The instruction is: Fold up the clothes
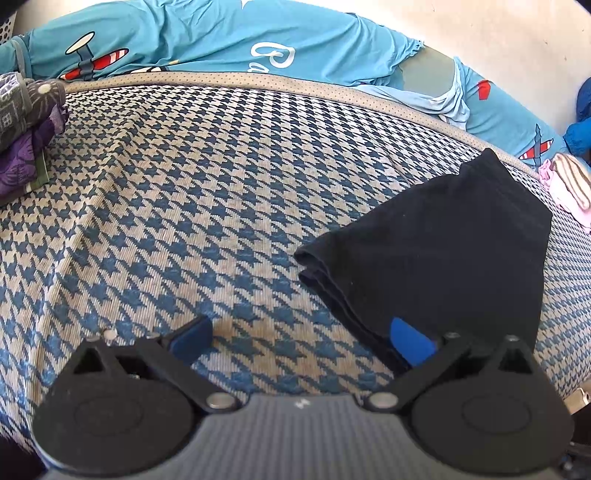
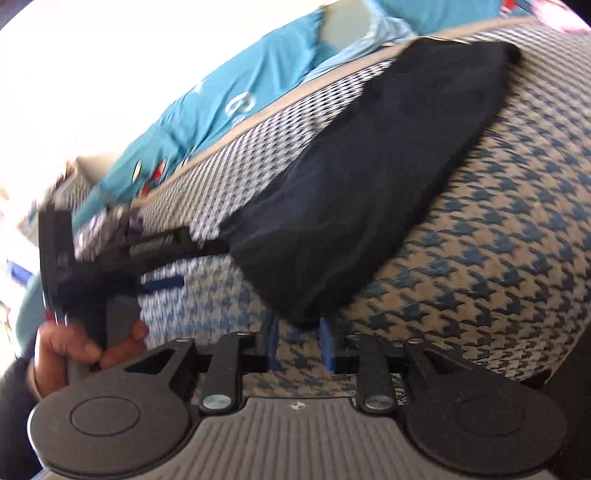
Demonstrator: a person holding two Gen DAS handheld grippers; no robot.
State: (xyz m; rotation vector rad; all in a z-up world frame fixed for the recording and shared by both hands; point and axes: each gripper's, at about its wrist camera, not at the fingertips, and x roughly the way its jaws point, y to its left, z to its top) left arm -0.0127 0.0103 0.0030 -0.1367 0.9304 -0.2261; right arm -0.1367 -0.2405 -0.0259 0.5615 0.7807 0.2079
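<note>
Black garment [image 1: 436, 243] on blue-and-beige houndstooth cover [image 1: 184, 184]; turquoise bedding [image 1: 221, 33].

The folded garment [image 1: 443, 251] lies on the mattress [image 1: 184, 206], ahead of the left gripper's right finger [image 1: 412, 345]. A bundled cloth [image 1: 26, 129] sits far left of the fingers. Bedding [image 1: 221, 37] lies beyond the mattress edge.

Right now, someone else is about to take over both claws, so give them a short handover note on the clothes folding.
Left claw: open, holding nothing, low over the houndstooth surface, its right finger at the near edge of the black garment.
Right claw: open, empty, just short of the garment's near corner.
Done: the black garment lies folded in layers on the surface.
Nearby: a purple patterned bundle at far left, a pink and striped piece at far right, turquoise printed fabric behind.
Left: cannot tell whether another fold is wanted; check, then take the next piece.
</note>
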